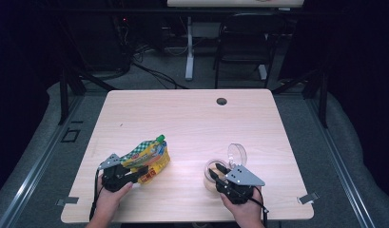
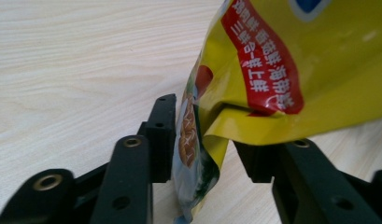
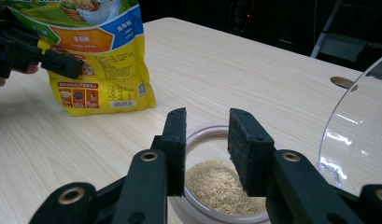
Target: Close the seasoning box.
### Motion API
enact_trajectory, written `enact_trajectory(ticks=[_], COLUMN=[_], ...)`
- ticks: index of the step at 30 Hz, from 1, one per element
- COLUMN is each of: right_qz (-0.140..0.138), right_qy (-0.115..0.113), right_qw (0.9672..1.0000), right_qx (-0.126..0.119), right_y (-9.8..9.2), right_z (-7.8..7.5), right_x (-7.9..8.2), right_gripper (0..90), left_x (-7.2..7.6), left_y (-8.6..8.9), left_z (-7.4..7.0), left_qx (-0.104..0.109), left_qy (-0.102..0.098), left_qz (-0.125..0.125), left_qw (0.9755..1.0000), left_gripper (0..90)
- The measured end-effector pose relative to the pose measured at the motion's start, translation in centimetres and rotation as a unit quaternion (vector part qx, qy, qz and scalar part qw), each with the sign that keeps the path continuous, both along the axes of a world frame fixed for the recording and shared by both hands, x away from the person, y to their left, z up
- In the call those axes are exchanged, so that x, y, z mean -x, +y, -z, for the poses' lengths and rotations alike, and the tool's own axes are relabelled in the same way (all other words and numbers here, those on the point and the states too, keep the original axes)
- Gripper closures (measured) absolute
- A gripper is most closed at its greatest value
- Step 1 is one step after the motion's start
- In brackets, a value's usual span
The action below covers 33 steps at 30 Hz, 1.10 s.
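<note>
Left side: the left gripper is sitting at the lower end of the yellow pouch, which is lying on the tabletop with its green spout pointing up and away. In the left gripper view the jaws are standing apart with a fold of the pouch between them; the left pad is lying against the film, the right pad is just clear, so nothing is being pinched.

Right side: the right gripper is holding at the rim of the jar, its clear hinged lid standing open behind it. The jaws are partly apart, straddling the near wall; I cannot tell whether the pads are pressing on it.

Judgement: the step in hand is setting the pouch down. To do it well, keep opening fully before backing off, so the film does not drag, and keep the jar steady.

View notes: the right gripper view is showing tan granules inside the jar, which the high view leaves unclear. The left gripper view is giving the pad gaps.
</note>
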State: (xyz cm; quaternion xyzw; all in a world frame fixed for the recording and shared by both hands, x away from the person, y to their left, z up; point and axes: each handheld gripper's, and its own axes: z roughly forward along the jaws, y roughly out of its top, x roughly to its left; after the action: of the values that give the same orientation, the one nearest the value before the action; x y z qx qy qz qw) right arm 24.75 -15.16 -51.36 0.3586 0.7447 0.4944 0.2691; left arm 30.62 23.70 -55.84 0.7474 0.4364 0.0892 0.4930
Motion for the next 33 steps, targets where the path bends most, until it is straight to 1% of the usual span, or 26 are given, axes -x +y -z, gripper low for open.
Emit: enact_trajectory(ticks=[4, 6, 9, 10, 11, 14, 16, 21, 24, 25, 28, 30, 33], right_qz=[-0.001, 0.000, 0.000, -0.001, -0.001, 0.001, 0.001, 0.000, -0.009, -0.011, -0.013, -0.011, -0.007], right_qy=[0.000, -0.001, -0.002, -0.002, -0.002, -0.004, -0.006, -0.004, 0.002, 0.006, 0.007, 0.007, 0.012], right_qw=[1.0000, 1.0000, 1.0000, 1.0000, 1.0000, 1.0000, 1.0000, 0.9999, 0.9998, 0.9998, 0.9997, 0.9997, 0.9995], right_qx=[-0.001, -0.002, -0.001, 0.000, -0.003, -0.006, -0.007, -0.009, -0.015, -0.013, -0.017, -0.022, -0.027], right_y=[0.0, 0.0, -0.1, -0.1, -0.1, -0.1, -0.1, -0.2, -0.3, -0.4, -0.6, -0.9, -1.3], right_z=[0.0, -0.1, -0.1, -0.1, 0.0, 0.0, -0.1, -0.3, -0.5, -0.7, -1.0, -1.3, -1.7], right_x=[0.0, 0.0, 0.0, 0.0, 0.0, 0.0, 0.0, 0.0, 0.0, -0.1, -0.1, -0.1, -0.1], right_gripper=[67.4, 67.2, 66.5, 66.3, 65.9, 63.1, 61.9, 60.0, 59.2, 59.0, 58.4, 57.8, 56.6], left_x=[0.1, 0.2, 0.3, 0.4, 0.5, 0.7, 0.8, 1.0, 1.1, 1.2, 1.5, 1.6, 2.0], left_y=[0.1, 0.2, 0.3, 0.2, 0.4, 0.5, 0.5, 0.3, 0.1, 0.0, 0.2, 0.3, 0.4], left_z=[-0.1, -0.1, 0.0, 0.1, 0.0, -0.1, -0.1, -0.3, -0.6, -0.6, -0.8, -0.9, -1.0], left_qx=[-0.002, -0.001, -0.005, -0.005, -0.010, -0.006, -0.009, -0.018, -0.017, -0.019, -0.021, -0.017, -0.020], left_qy=[-0.002, -0.004, 0.000, 0.001, 0.000, -0.001, -0.001, -0.007, -0.008, -0.008, -0.008, -0.011, -0.013], left_qz=[-0.008, -0.010, -0.003, -0.004, 0.000, -0.003, -0.003, -0.002, 0.001, 0.002, 0.001, -0.001, -0.003], left_qw=[1.0000, 0.9999, 1.0000, 1.0000, 1.0000, 1.0000, 1.0000, 0.9998, 0.9998, 0.9998, 0.9997, 0.9998, 0.9997], left_gripper=[53.8, 52.4, 48.9, 48.7, 48.5, 45.7, 44.2, 42.3, 41.6, 40.8, 40.8, 40.6, 40.2])
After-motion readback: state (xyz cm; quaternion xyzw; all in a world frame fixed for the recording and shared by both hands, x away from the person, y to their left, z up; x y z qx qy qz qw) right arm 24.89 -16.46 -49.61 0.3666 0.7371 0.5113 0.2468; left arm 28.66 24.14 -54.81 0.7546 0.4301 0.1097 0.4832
